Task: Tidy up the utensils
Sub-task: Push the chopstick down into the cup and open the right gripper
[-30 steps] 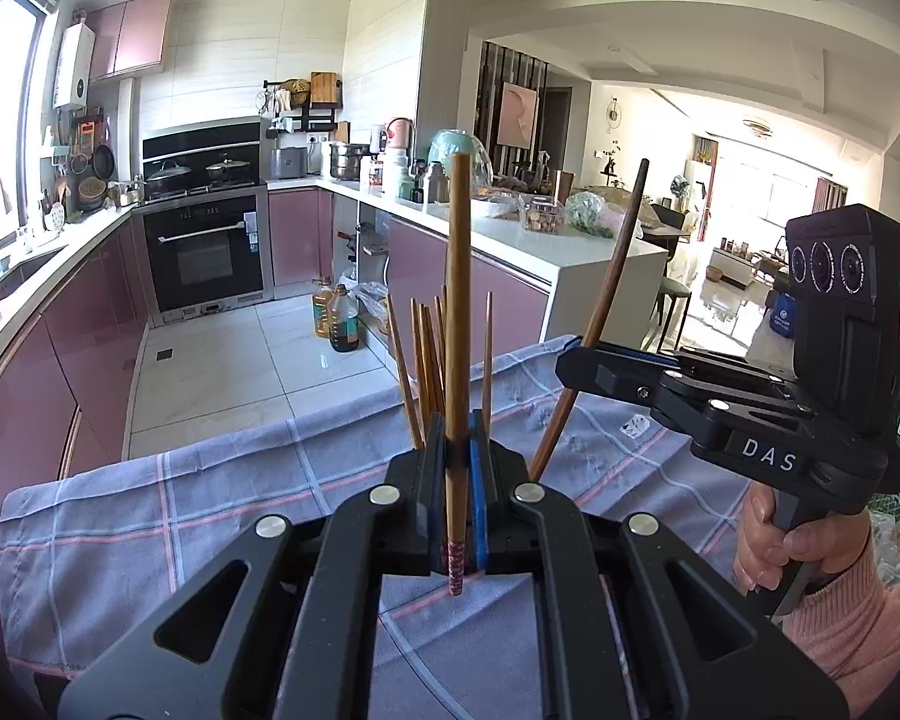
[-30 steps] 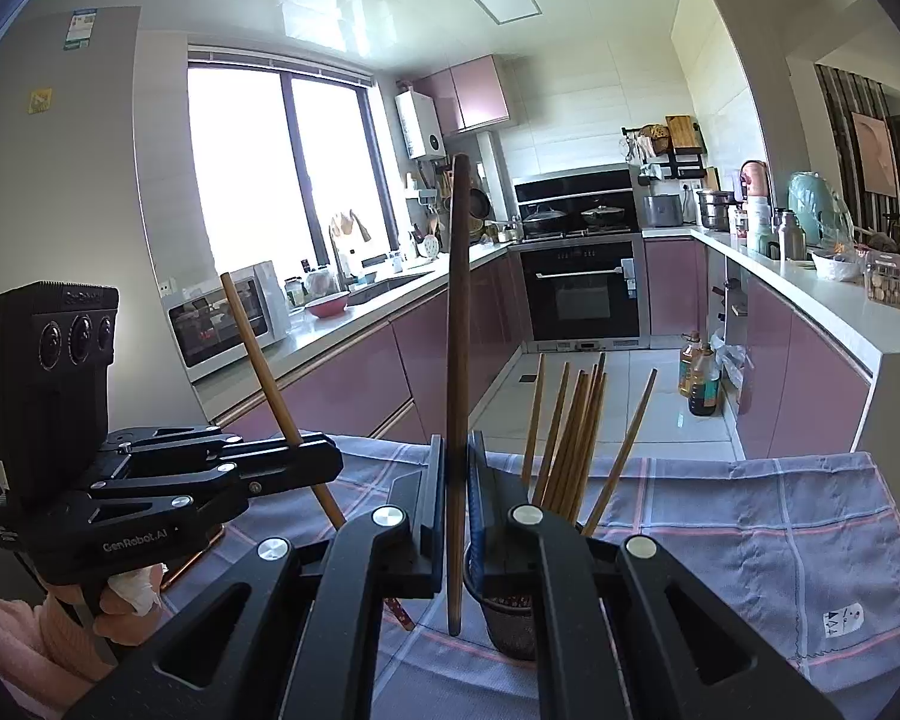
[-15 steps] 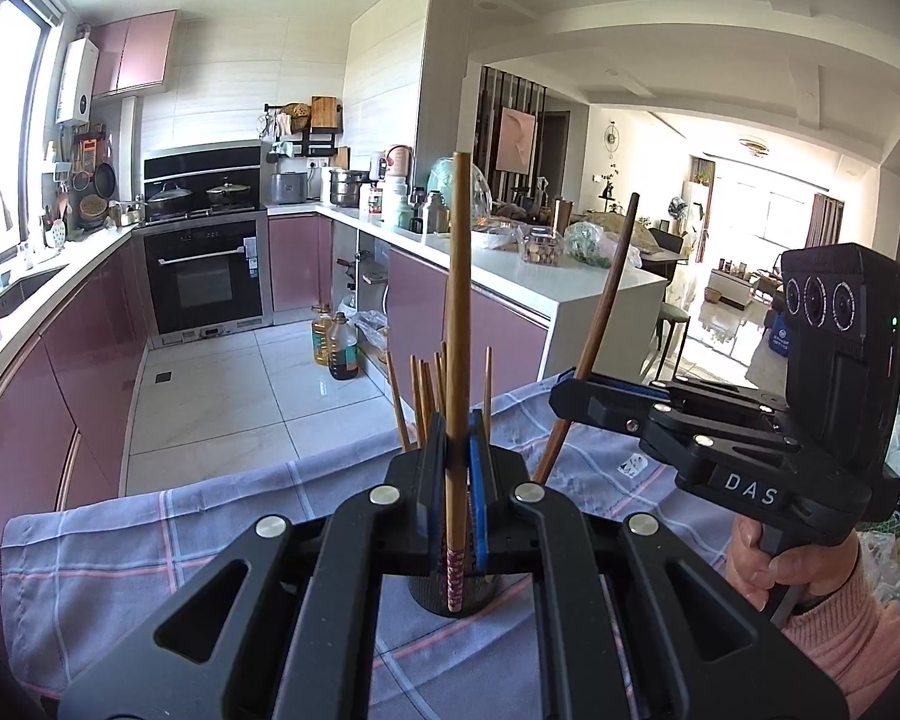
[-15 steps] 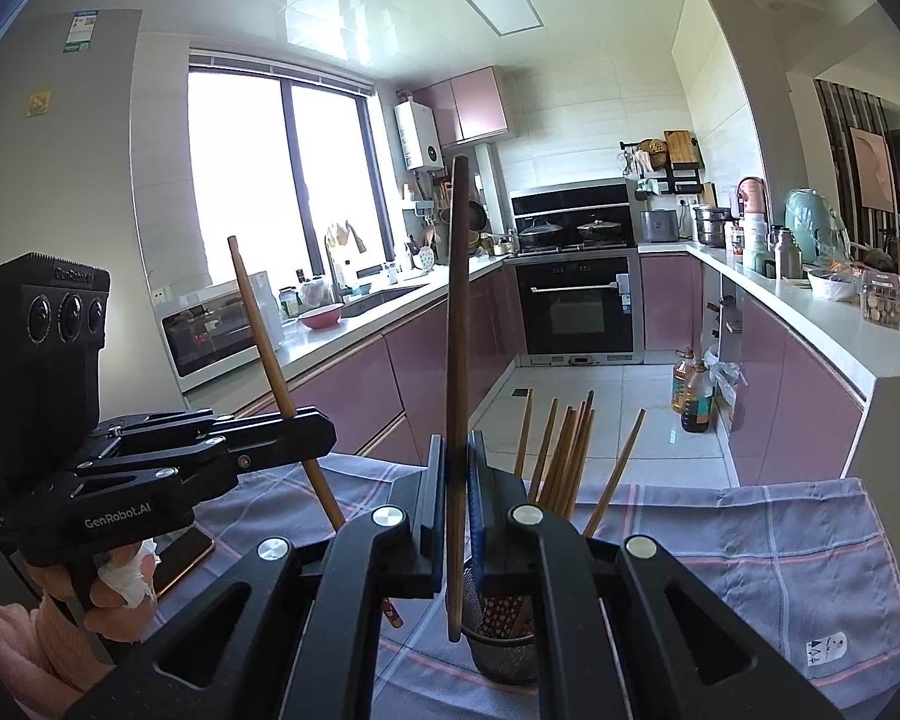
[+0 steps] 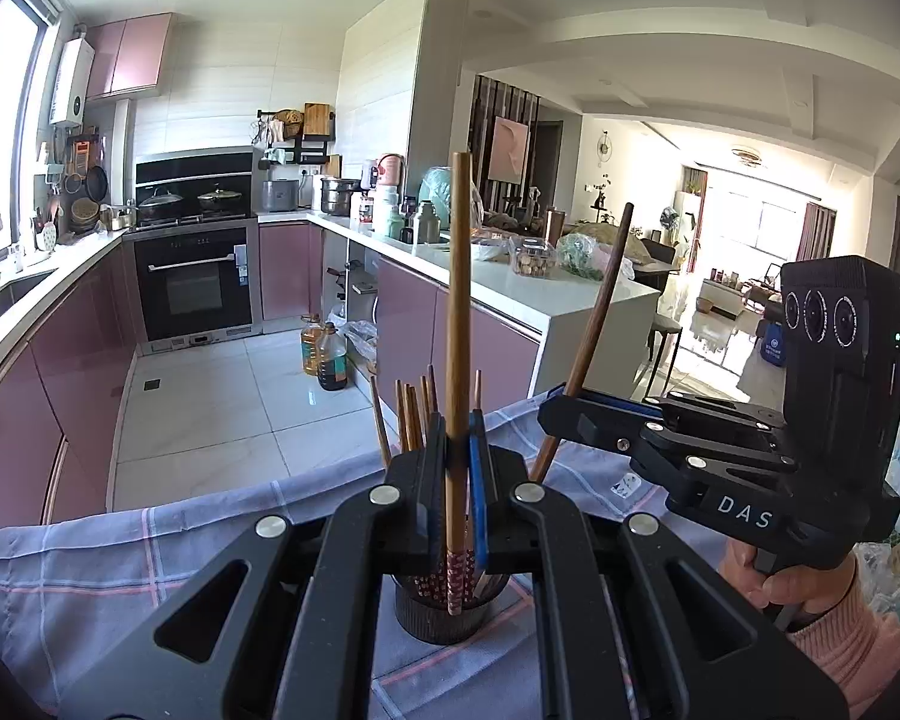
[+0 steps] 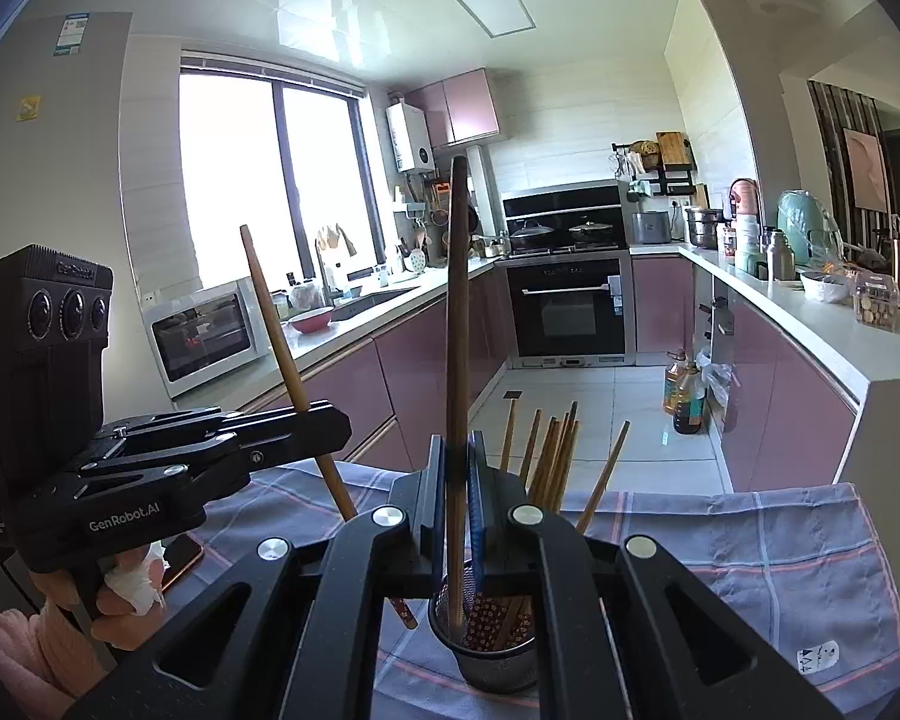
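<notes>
A dark mesh holder [image 5: 441, 615] [image 6: 498, 660] with several chopsticks stands on a blue checked cloth [image 5: 120, 558] [image 6: 780, 570]. My left gripper [image 5: 459, 456] is shut on a light brown chopstick [image 5: 459, 300], held upright, its red patterned end hanging over the holder's rim. My right gripper [image 6: 456, 468] is shut on a darker brown chopstick [image 6: 457, 312], also upright, whose lower end reaches into the holder. Each gripper shows in the other's view, the right gripper [image 5: 561, 408] and the left gripper [image 6: 336, 420], facing each other across the holder.
A phone [image 6: 180, 552] lies on the cloth under the left gripper. Beyond the cloth's far edge the tiled kitchen floor drops away, with oil bottles [image 5: 324, 354] beside pink cabinets. A cluttered white counter [image 6: 810, 312] runs along the right.
My left gripper has risen a little with its chopstick, so the holder now shows below its jaws. The right gripper has hardly moved.
</notes>
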`<state>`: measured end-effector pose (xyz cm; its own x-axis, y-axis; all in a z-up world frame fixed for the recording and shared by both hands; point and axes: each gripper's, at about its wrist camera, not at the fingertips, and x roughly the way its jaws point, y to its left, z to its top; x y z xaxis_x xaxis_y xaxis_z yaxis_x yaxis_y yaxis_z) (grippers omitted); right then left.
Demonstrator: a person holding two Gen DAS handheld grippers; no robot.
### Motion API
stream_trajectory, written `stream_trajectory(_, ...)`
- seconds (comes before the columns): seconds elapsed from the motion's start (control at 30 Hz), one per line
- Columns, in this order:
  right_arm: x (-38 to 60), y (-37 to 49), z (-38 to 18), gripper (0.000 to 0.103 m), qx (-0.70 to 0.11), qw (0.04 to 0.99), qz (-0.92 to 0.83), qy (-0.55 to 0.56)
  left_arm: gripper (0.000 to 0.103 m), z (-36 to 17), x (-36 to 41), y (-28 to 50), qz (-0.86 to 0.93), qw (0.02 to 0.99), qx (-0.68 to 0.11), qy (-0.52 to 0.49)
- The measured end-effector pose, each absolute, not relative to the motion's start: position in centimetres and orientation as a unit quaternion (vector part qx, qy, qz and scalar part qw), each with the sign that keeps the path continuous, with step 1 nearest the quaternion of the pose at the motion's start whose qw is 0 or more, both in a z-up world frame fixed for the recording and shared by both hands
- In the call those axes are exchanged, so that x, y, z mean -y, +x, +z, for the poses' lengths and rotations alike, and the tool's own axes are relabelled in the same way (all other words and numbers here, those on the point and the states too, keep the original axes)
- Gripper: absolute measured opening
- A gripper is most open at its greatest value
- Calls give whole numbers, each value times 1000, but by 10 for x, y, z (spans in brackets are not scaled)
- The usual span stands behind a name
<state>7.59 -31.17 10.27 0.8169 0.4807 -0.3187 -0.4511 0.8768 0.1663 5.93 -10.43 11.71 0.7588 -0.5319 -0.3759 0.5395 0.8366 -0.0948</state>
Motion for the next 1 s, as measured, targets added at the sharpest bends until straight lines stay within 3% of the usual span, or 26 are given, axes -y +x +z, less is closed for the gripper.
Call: stream_trajectory(1.0, 304, 86, 96, 6, -198, 952, 230, 44, 8, 111, 112, 88, -278, 935, -219, 13)
